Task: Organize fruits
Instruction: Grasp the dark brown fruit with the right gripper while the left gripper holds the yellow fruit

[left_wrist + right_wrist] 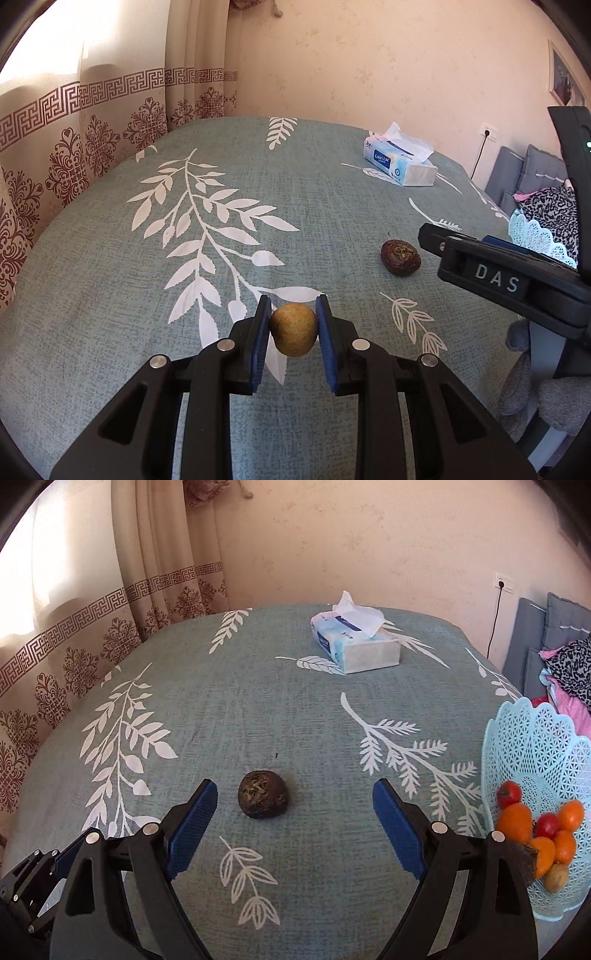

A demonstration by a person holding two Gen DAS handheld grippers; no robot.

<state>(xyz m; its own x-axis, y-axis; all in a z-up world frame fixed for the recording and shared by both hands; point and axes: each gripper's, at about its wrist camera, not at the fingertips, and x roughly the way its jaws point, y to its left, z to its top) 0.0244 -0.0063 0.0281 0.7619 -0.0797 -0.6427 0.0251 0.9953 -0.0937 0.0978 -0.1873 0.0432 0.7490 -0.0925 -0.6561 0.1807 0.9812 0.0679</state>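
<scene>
My left gripper (pixel 293 314) is shut on a small yellow-brown round fruit (pixel 293 329), held between its blue pads just above the tablecloth. A dark brown round fruit (pixel 400 256) lies on the cloth to its right; in the right wrist view this dark fruit (pixel 262 794) lies just ahead of my right gripper (pixel 295 794), between its wide-open blue fingers. A light blue lattice basket (pixel 535 738) at the right holds several orange and red fruits (pixel 517 819). The right gripper's body (pixel 509 280) shows at the right of the left wrist view.
A tissue pack (pixel 354 642) lies at the far side of the table. The table wears a green cloth with white leaves (pixel 184 709). Curtains hang at the left, a wall behind. Cushions and clothes (pixel 569 664) lie beyond the right edge.
</scene>
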